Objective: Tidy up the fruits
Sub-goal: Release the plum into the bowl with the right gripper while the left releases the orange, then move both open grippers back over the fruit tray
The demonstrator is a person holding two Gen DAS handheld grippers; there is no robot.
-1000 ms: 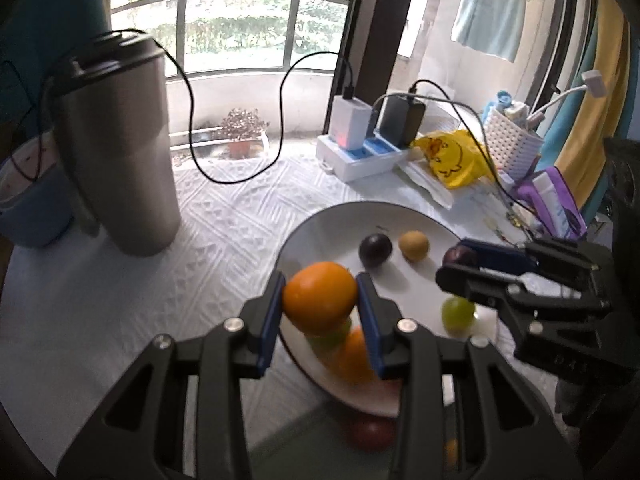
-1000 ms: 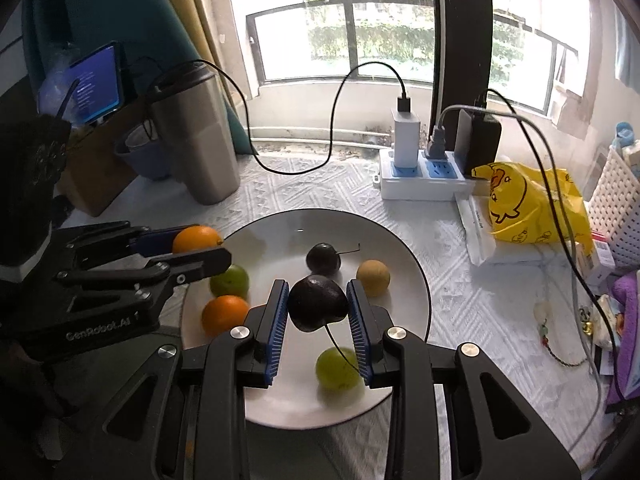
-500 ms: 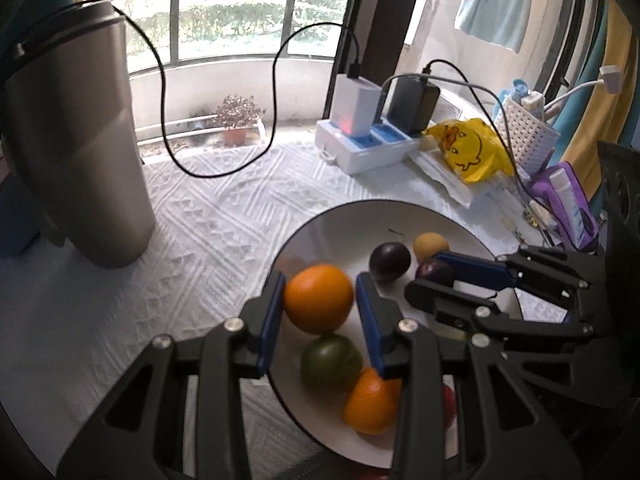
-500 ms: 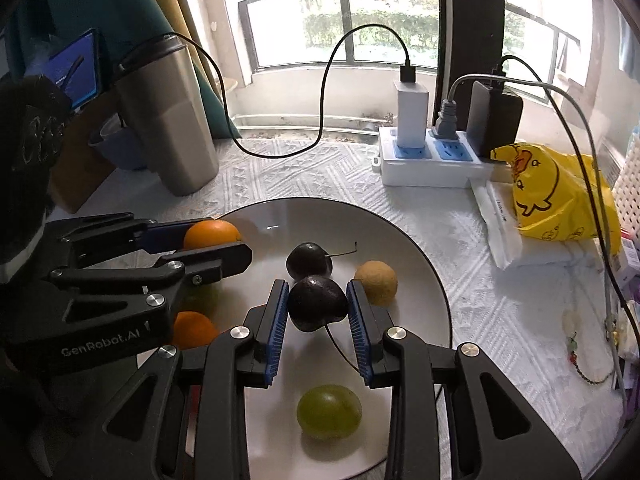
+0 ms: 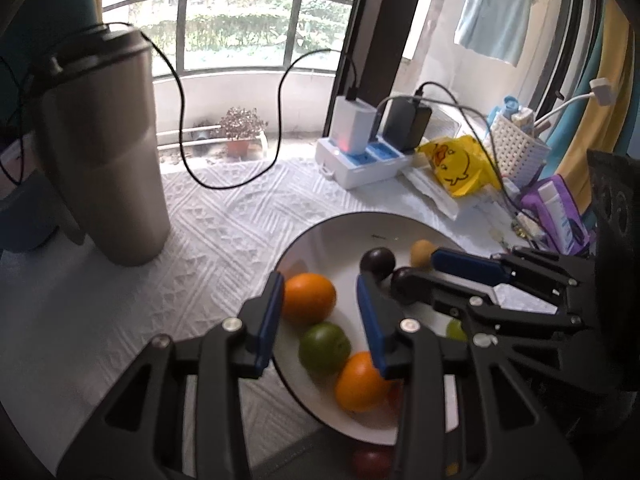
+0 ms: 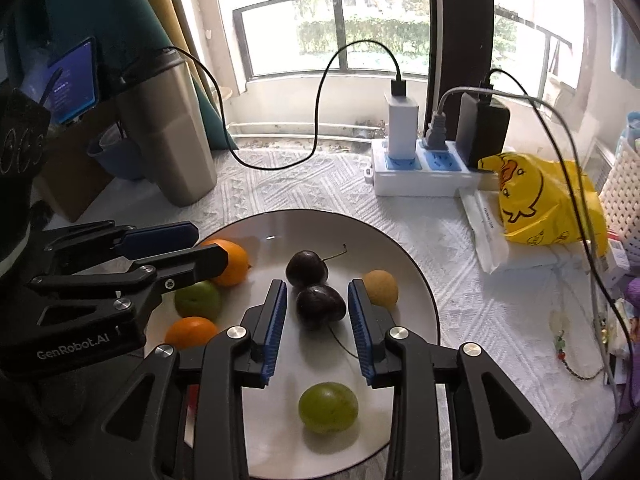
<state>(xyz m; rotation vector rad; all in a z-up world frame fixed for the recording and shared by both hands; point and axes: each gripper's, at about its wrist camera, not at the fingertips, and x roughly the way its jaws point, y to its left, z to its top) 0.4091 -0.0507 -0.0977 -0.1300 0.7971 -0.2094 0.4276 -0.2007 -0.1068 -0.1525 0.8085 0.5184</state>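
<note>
A white plate (image 6: 416,280) holds the fruit. My left gripper (image 5: 320,300) is open; an orange (image 5: 309,298) lies on the plate between its fingers, touching the left pad. Beside it lie a green fruit (image 5: 324,347) and a second orange (image 5: 360,382). My right gripper (image 6: 317,308) is open around a dark cherry (image 6: 320,306) resting on the plate next to another dark cherry (image 6: 306,268). A small tan fruit (image 6: 381,288) and a green grape (image 6: 328,407) also lie on the plate. A red fruit (image 5: 370,460) lies off the plate, by its near rim.
A steel tumbler (image 5: 100,160) stands at the left on the white textured cloth (image 5: 224,224). A power strip with chargers (image 6: 420,176), a yellow duck bag (image 6: 540,200) and a white basket (image 5: 516,152) crowd the right back. Cables loop over the cloth.
Both grippers opened. The orange and the dark cherry left the jaws and now rest on the plate. The left gripper shifted slightly left and back.
</note>
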